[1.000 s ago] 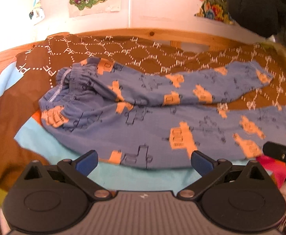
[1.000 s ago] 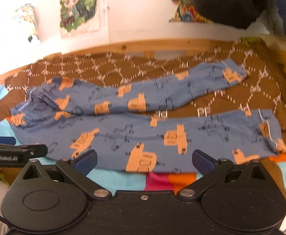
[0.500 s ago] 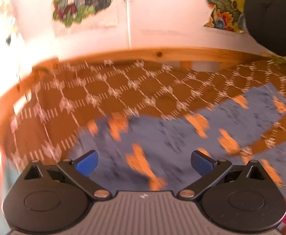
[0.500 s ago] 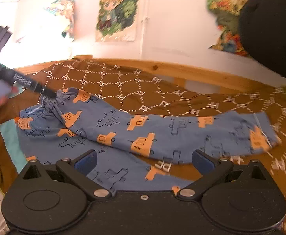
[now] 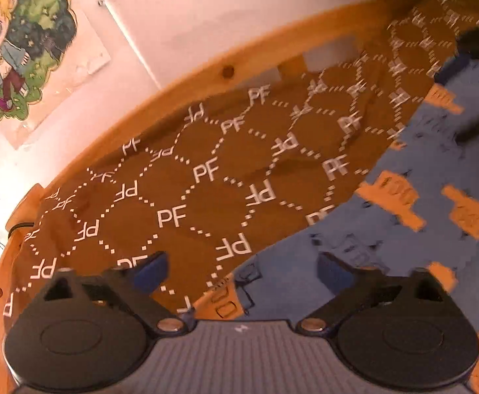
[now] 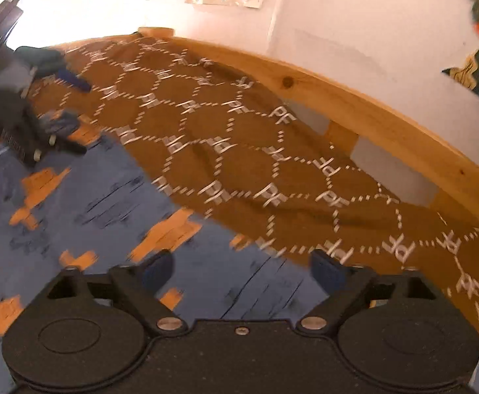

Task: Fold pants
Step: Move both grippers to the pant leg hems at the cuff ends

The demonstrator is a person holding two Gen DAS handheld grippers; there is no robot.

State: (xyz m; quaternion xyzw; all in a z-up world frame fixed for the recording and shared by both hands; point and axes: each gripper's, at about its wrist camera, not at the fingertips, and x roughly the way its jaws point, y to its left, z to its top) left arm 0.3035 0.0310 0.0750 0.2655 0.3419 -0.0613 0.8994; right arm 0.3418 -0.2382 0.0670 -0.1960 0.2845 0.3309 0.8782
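Observation:
Blue pants (image 5: pixel 403 229) with orange prints lie flat on a brown blanket (image 5: pixel 180 197). My left gripper (image 5: pixel 241 271) hovers over the far edge of the pants near one end. Its jaws are closing, with cloth below the gap and nothing pressed. My right gripper (image 6: pixel 242 272) hangs over the far edge of the pants (image 6: pixel 108 203) further along. Its jaws are closing too, and the pads do not grip. Each view shows the other gripper blurred: the left gripper (image 6: pixel 72 111) at the far left, the right gripper (image 5: pixel 466 98) at the top right.
A wooden bed rail (image 6: pixel 371 105) runs along the far side of the blanket (image 6: pixel 239 151), against a white wall (image 5: pixel 239 10). Cartoon posters (image 5: pixel 19 49) hang on that wall. Bare blanket lies between the pants and the rail.
Both grippers have swept across the pants to their far edge and rolled, so the views now tilt. The jaws of both stand slightly narrower than before.

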